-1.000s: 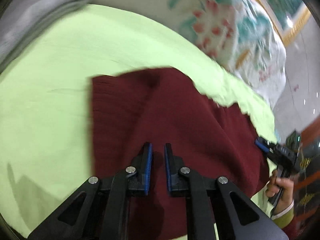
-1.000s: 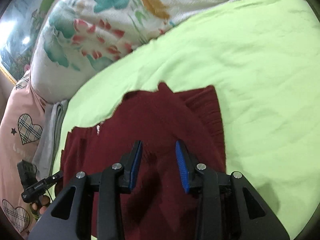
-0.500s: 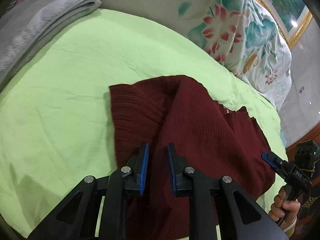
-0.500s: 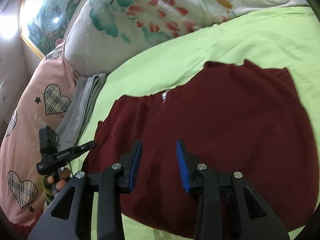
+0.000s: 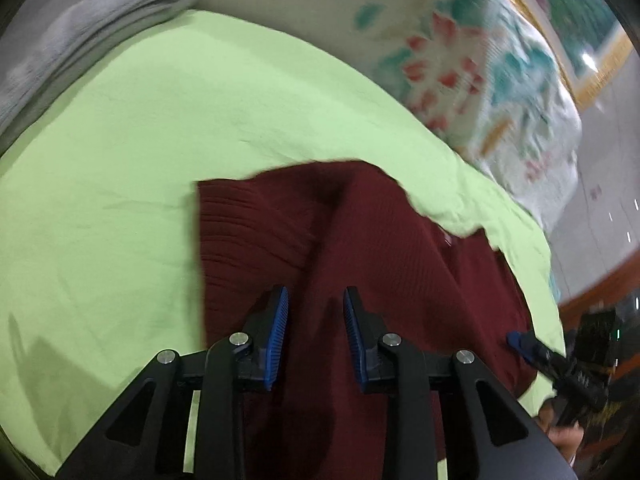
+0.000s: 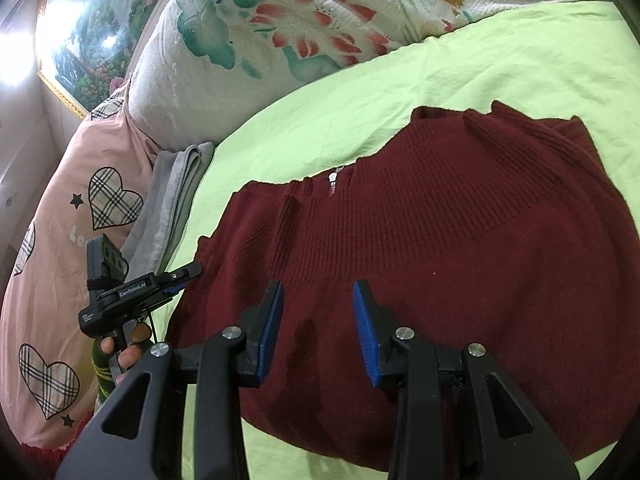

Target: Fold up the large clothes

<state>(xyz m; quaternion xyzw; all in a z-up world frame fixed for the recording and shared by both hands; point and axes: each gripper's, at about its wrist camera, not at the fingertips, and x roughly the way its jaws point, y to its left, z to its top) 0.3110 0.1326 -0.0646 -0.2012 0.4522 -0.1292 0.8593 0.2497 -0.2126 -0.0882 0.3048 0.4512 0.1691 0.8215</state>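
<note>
A dark red knitted sweater point(image 5: 380, 248) lies spread on the light green bedsheet point(image 5: 120, 200); its ribbed edge points toward the sheet's left. In the right wrist view the sweater point(image 6: 440, 240) shows a small zipper point(image 6: 332, 184) at its far edge. My left gripper point(image 5: 315, 294) hovers over the sweater's near part, its jaws opening with nothing between the blue pads. My right gripper point(image 6: 319, 286) stands open above the sweater, also holding nothing. The left gripper point(image 6: 188, 274) appears at the sweater's left corner, held by a hand point(image 6: 120, 354). The right gripper point(image 5: 516, 338) shows at the sweater's right edge.
A floral quilt point(image 6: 300, 40) is bunched behind the sheet. A pink pillow with plaid hearts point(image 6: 60, 240) and a folded grey cloth point(image 6: 176, 184) lie at the left. A framed painting point(image 6: 80, 40) hangs on the wall. Floor point(image 5: 600, 220) shows past the bed's right side.
The left gripper's jaws have spread wider. The right wrist view swung left across the sweater a second ago, bringing the left gripper into sight, then held still.
</note>
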